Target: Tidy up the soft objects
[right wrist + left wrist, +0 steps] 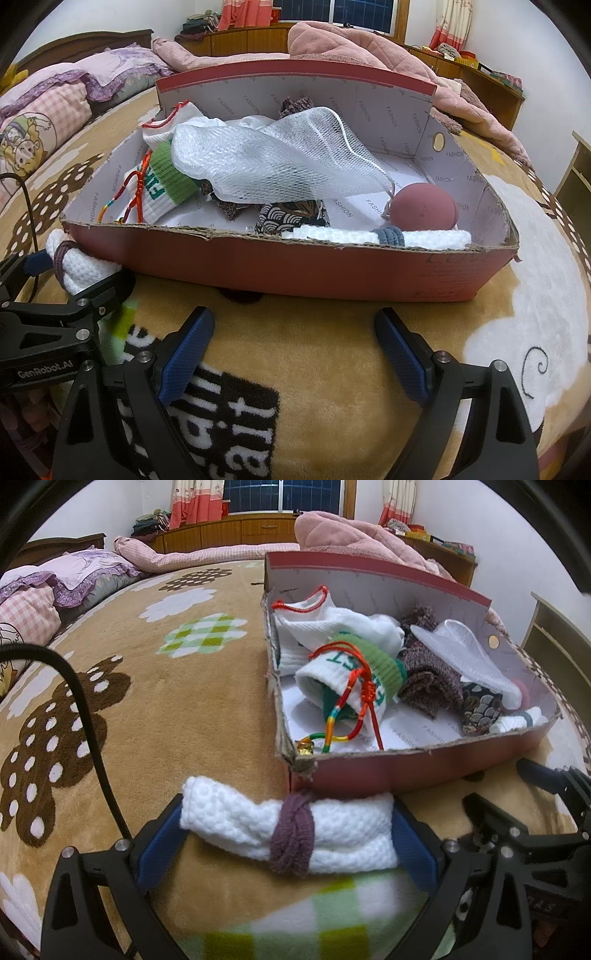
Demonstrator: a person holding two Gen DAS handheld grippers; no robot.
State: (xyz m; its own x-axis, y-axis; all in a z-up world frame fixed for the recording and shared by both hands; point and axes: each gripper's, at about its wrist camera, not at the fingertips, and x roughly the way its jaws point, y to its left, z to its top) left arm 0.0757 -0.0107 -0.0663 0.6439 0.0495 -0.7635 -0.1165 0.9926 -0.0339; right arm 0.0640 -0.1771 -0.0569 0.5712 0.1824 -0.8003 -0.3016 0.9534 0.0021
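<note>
While the red cardboard shoebox (pixel 280 273) of soft things sits on your tan blanket (pixel 155 709), your left gripper (pixel 286 834) clamps the rolled white knit cloth with a purple band (pixel 288 830) just near its left corner, and your right gripper (pixel 291 354) hangs wide and empty.

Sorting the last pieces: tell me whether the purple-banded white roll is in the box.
Out. The purple-banded white roll sits between the left tongs, outside the box.

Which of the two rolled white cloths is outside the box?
The white knitted roll tied with a purple band, held between the left gripper's fingers; the grey-banded roll lies inside the red cardboard box.
</note>
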